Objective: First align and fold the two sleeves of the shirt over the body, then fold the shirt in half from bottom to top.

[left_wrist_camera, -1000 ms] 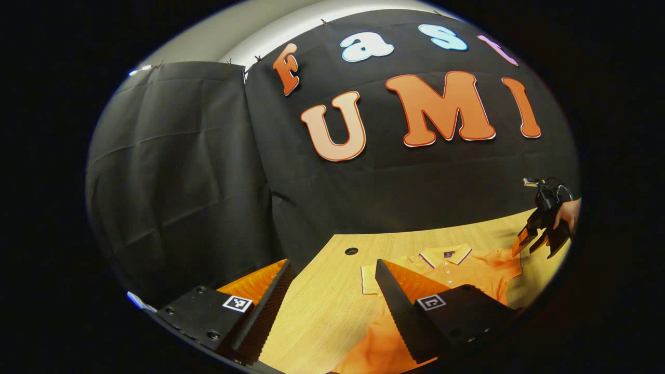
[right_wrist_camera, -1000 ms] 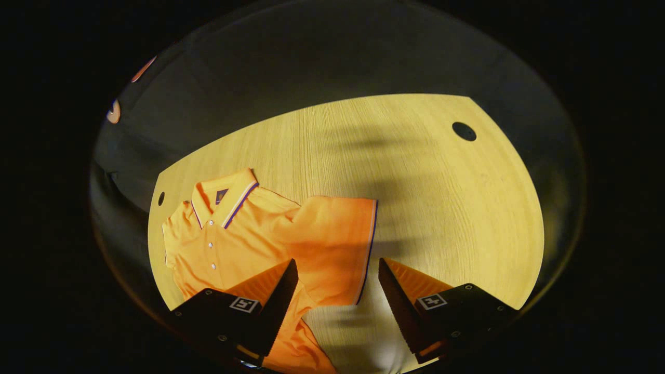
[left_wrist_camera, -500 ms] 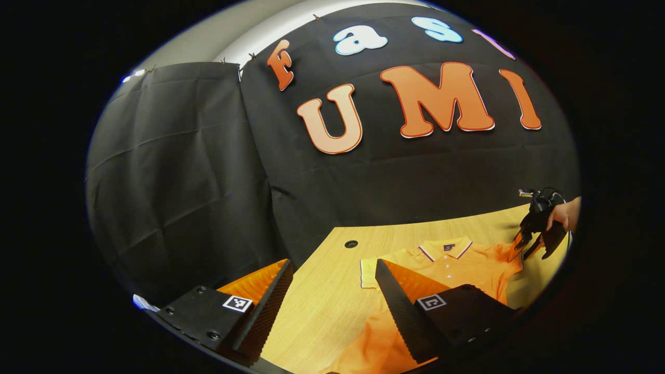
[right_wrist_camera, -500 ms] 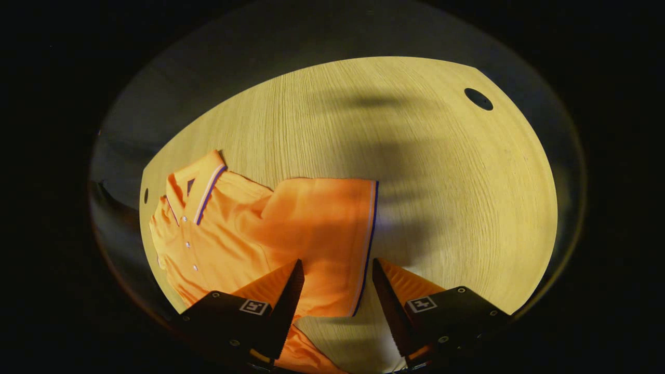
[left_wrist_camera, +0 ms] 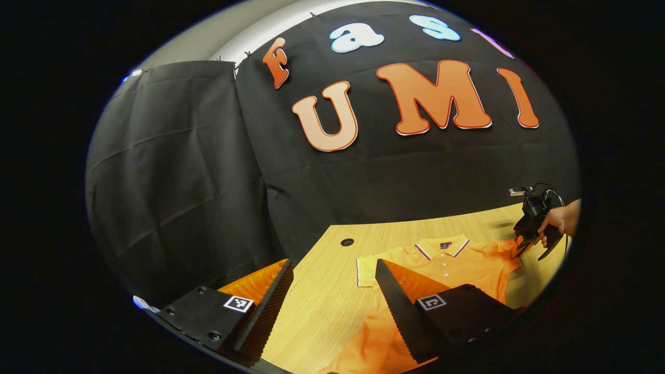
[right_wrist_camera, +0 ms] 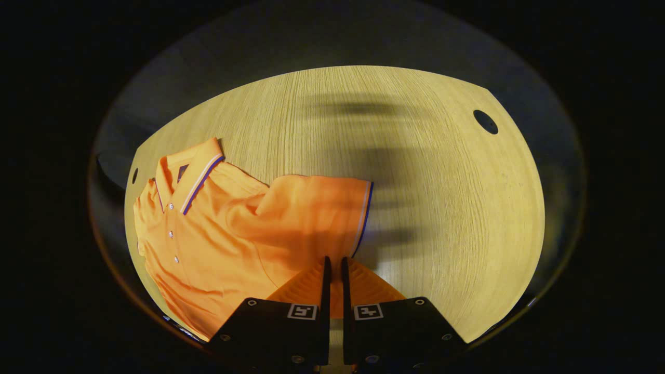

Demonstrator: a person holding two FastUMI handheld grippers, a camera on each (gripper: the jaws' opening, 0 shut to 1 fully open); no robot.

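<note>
Right gripper [right_wrist_camera: 333, 267]: jaws closed on the sleeve [right_wrist_camera: 317, 215] hem, at 6 o'clock.
Left gripper [left_wrist_camera: 332, 291]: jaws wide open, holding nothing.
Orange polo shirt [left_wrist_camera: 457, 265]: flat on the wooden table [right_wrist_camera: 441, 208], collar [right_wrist_camera: 189, 174] at 9 o'clock.

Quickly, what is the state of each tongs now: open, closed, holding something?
Left tongs: open, holding nothing, above the shirt.
Right tongs: closed on the sleeve edge.
</note>
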